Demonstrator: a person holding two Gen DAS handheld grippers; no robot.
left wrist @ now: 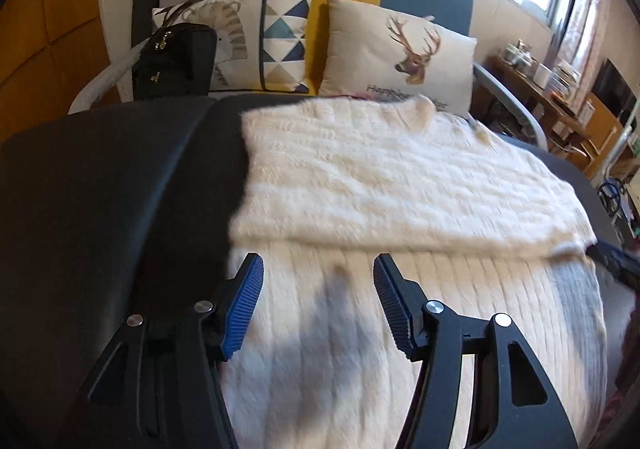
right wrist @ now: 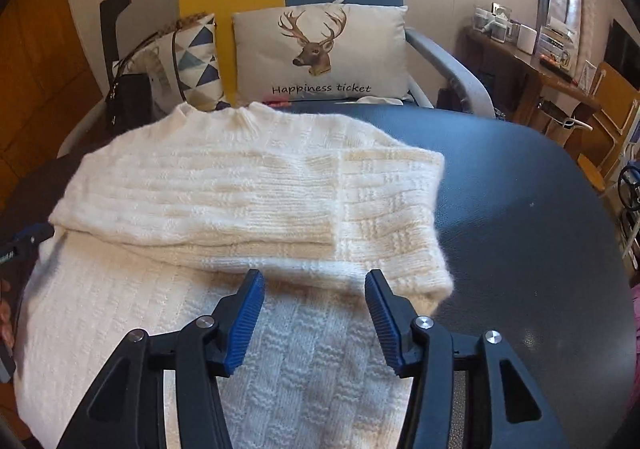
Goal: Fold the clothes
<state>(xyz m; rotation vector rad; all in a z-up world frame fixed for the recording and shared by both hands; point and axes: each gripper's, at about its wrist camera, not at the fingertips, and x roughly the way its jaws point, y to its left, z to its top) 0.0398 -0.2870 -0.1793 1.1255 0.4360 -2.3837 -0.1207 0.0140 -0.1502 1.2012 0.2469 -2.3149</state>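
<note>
- The white knit sweater (right wrist: 224, 209) lies flat on the dark bench (right wrist: 520, 209), collar at 12 o'clock toward the sofa, hem toward 6 o'clock under both cameras.
- Its sleeves (right wrist: 280, 189) are laid crosswise over the chest, forming a band that runs from 9 to 3 o'clock; the body's long axis runs from 12 to 6 o'clock.
- The lower body panel (left wrist: 360, 329) lies single-layered and uncovered, just ahead of both tools.
- The left hand-held gripper (left wrist: 318, 273) hovers over that panel near its left edge, its blue pads spread wide with nothing between them; the sleeve band's near edge sits at 12 o'clock, just beyond its tips.
- The right hand-held gripper (right wrist: 314, 289) is likewise spread and empty, its tips nearly at the band's near edge; the cuff end (right wrist: 424, 273) lies at about 1 o'clock.
- Both are about equally near the garment, one over each half of its width.
- As a judgement, the sleeves-in state fits a fold partway done; the hem at 6 o'clock looks like the part left to bring up toward 12.
- Beyond the bench: a deer cushion (right wrist: 320, 49), a triangle-patterned cushion (left wrist: 280, 45) and a black bag (left wrist: 172, 61), shut, its contents unseen.
</note>
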